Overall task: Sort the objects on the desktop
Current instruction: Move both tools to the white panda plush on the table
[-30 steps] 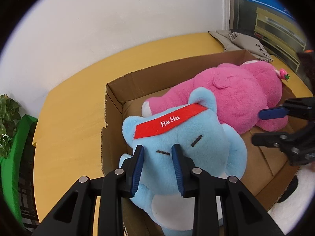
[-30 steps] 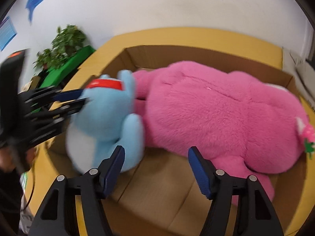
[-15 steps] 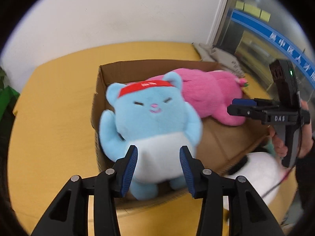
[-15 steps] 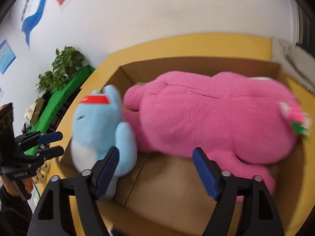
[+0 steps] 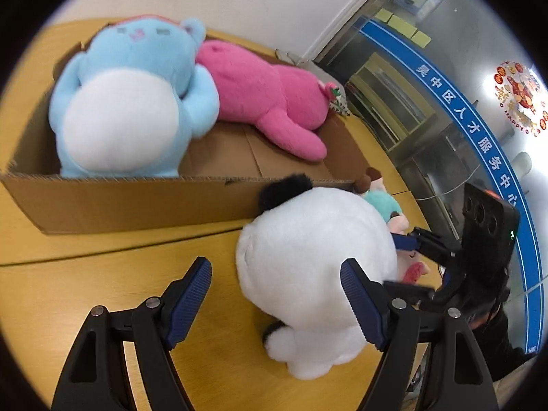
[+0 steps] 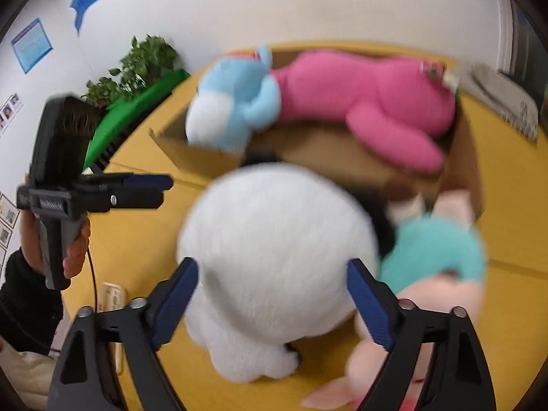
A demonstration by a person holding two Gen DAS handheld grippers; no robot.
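A blue plush [image 5: 130, 102] and a pink plush [image 5: 270, 99] lie in an open cardboard box [image 5: 137, 202] on the yellow table. A white plush with black ears [image 5: 315, 260] stands on the table in front of the box, with a pink doll in a teal dress [image 6: 435, 257] beside it. My left gripper [image 5: 275, 294] is open and empty, its right finger beside the white plush. My right gripper [image 6: 274, 294] is open, its fingers on either side of the white plush [image 6: 274, 250]. The box shows blurred in the right wrist view [image 6: 462, 157].
A grey cloth [image 6: 500, 99] lies on the table beyond the box. A green plant [image 6: 137, 68] stands past the table's left edge. A glass partition with a blue stripe [image 5: 479, 137] is on the right. Bare tabletop [image 5: 102, 274] lies in front of the box.
My left gripper let go of the blue plush, which now lies in the box, and drew back to the white plush. My right gripper left the box and moved around the white plush.
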